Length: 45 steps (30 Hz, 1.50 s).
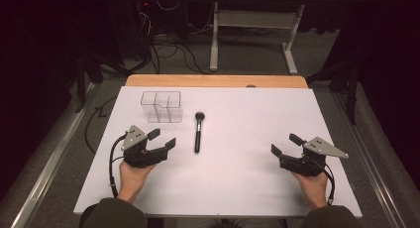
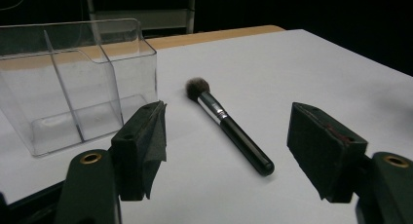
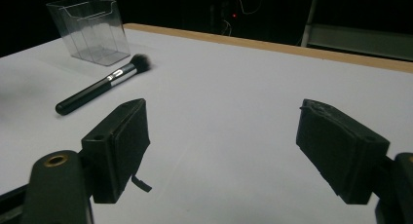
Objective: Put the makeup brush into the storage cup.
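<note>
Brush lies just right of the clear organizer, bristles toward far edge. Left gripper nearer, jaws wide, empty; right gripper also open, empty, well apart from organizer.

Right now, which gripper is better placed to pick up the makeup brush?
Left. The left gripper sits close beside the makeup brush, jaws open, with the brush lying just ahead of it in the left gripper view. The right gripper, also open, is much farther off across the table.
</note>
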Tool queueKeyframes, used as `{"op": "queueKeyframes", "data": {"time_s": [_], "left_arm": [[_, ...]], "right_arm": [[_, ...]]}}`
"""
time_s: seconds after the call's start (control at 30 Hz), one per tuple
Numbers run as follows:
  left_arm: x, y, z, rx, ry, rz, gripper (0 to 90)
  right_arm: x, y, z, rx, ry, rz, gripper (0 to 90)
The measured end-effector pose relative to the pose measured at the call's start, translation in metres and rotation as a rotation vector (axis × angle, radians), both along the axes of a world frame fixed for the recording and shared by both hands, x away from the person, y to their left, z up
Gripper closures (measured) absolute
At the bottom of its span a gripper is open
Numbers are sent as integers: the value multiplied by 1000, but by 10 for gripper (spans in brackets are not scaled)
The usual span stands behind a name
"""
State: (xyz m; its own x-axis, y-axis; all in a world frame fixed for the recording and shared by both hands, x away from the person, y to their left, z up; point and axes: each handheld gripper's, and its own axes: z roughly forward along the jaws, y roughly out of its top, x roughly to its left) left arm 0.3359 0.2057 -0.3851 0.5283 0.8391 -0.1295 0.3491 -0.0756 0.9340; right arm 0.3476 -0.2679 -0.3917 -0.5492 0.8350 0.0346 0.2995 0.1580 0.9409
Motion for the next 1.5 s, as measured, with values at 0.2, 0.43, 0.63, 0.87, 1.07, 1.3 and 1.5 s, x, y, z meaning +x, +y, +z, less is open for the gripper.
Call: {"op": "queueKeyframes", "data": {"time_s": [0.2, 0.43, 0.63, 0.87, 1.07, 1.3, 1.5], "left_arm": [[-1, 2, 1, -3, -2, 5, 308], [-1, 2, 2, -8, -11, 10, 308], [-1, 2, 5, -8, -16, 13, 308], [2, 2, 12, -26, -19, 13, 308], [3, 1, 16, -27, -21, 12, 309], [6, -2, 21, -11, -24, -2, 309], [10, -5, 26, -13, -31, -9, 309]], "right_arm": [[0, 1, 0, 2, 2, 1, 213], [0, 1, 0, 6, 3, 1, 213], [0, 0, 0, 11, 2, 2, 213], [1, 0, 0, 12, -3, 6, 213], [2, 0, 0, 21, 1, 3, 213], [2, -1, 0, 25, 1, 5, 213], [2, 0, 0, 25, 0, 3, 213]]}}
